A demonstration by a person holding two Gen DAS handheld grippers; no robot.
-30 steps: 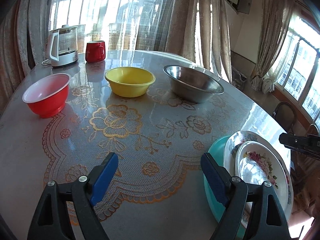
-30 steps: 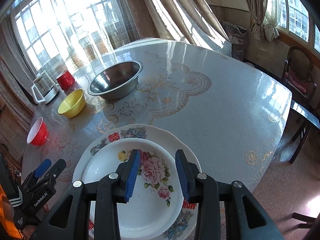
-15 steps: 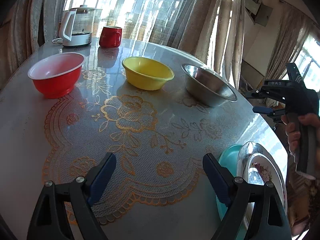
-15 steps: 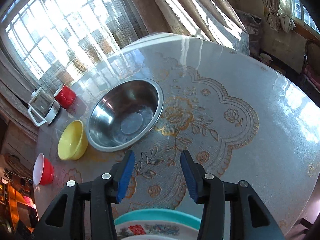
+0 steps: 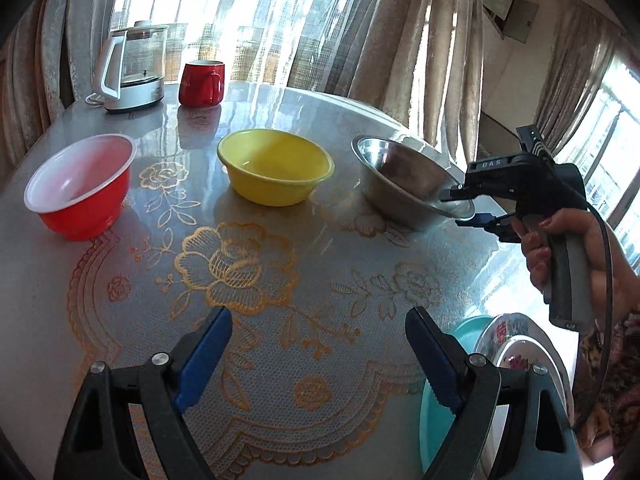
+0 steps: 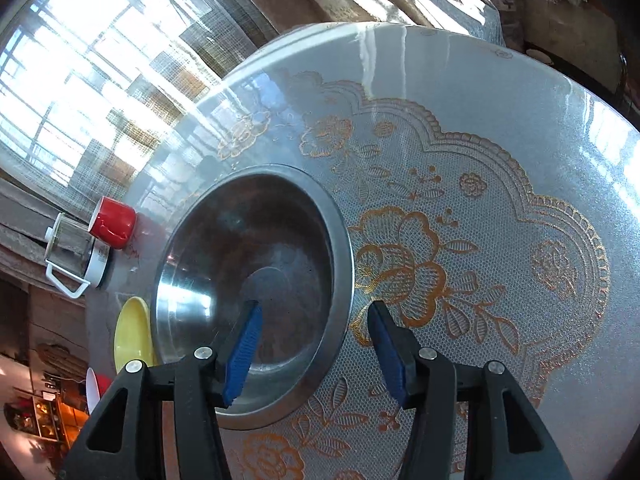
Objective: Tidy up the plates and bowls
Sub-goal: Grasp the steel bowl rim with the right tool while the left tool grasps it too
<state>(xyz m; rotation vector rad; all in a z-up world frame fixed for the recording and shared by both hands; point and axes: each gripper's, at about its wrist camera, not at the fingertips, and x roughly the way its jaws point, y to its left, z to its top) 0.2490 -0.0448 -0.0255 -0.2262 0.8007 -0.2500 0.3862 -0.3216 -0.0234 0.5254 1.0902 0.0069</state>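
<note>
A steel bowl (image 5: 400, 176) (image 6: 248, 264), a yellow bowl (image 5: 275, 170) (image 6: 134, 336) and a red bowl (image 5: 80, 184) stand in a row on the table. A stack of plates (image 5: 520, 360), floral ones on a teal one, lies at the near right edge. My right gripper (image 6: 314, 350) (image 5: 460, 208) is open and straddles the steel bowl's near rim, one finger inside the bowl and one outside. My left gripper (image 5: 318, 352) is open and empty, low over the lace tablecloth.
A glass kettle (image 5: 132, 68) and a red mug (image 5: 201, 83) stand at the far left of the round table (image 5: 280, 280). Curtains and windows lie behind. The table edge drops off on the right, near the plates.
My right gripper left the plate stack and moved across to the steel bowl, opening wider around its rim. My left gripper shifted slightly and stayed open.
</note>
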